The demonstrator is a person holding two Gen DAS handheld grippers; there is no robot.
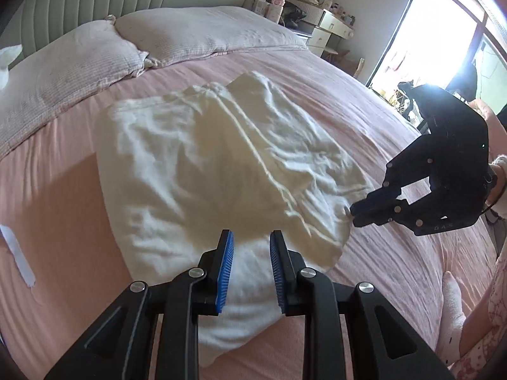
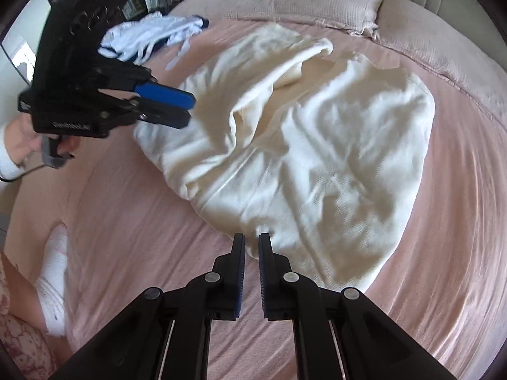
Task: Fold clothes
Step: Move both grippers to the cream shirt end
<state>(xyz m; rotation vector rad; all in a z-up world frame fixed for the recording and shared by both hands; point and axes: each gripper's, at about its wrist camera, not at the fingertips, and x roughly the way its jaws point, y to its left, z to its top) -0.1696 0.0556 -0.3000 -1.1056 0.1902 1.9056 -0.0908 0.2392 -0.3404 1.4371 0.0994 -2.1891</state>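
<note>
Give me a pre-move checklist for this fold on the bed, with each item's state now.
1. Right gripper shut at the white garment's near edge: ok.
2. Fabric caught in it: cannot tell.
3. Left gripper clamped on the garment: not ok, its pads stand apart.
4. Garment lying smooth: not ok, wrinkled and bunched.
5. Blue-and-white clothes clear of the garment: ok, they lie apart.
</note>
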